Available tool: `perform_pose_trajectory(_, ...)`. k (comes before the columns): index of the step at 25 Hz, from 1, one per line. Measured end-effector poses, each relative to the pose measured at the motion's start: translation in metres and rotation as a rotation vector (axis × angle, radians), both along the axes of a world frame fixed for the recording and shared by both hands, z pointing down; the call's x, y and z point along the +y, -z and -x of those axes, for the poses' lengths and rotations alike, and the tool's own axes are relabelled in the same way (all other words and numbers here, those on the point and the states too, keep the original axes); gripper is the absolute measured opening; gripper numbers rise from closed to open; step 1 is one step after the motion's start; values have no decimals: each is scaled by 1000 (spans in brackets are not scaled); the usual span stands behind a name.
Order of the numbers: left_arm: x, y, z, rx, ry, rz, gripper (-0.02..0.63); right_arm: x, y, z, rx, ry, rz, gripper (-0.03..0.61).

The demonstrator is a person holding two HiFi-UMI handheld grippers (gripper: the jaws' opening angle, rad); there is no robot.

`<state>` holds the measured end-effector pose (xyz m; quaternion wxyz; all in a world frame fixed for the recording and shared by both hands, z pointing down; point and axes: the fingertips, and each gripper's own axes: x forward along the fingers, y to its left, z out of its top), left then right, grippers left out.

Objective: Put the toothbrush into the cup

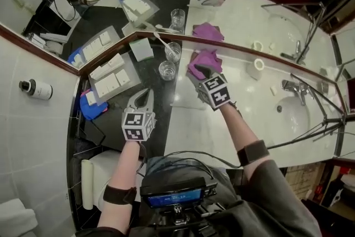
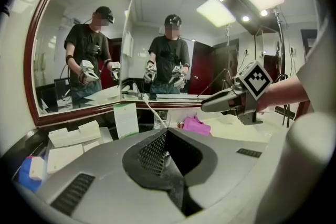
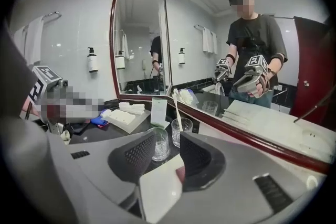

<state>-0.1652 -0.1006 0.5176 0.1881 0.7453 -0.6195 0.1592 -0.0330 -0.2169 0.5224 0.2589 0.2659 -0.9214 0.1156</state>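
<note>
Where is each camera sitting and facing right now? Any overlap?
Head view: on the person's head, looking down at the counter; both forearms, left gripper, right gripper show.
Left gripper view: faces the corner mirror over its shut jaws; right gripper crosses at right.
Right gripper view: looks between open jaws at the cup and empty glass.
Shared: all three show the toothbrush standing in the cup.

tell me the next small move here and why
Likely just draw the right tool back from the cup. The toothbrush already stands in that cup, the right tool's jaws stand apart with nothing between them, and the left tool is shut and empty, so nothing seems left to place.
</note>
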Motion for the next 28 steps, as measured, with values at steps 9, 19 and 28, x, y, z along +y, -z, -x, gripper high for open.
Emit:
perform_pose_trajectory(9, -41, -17, 30, 21, 19, 15, 0, -66, -22, 77, 103, 58, -22, 201)
perform_pose_trajectory(19, -57, -39, 51, 64, 58, 41, 0, -111, -54, 126, 209, 117, -22, 216)
perform_pose_trajectory(28, -59, -56, 64, 92, 85, 63, 0, -124, -86, 149, 285, 166, -4, 215)
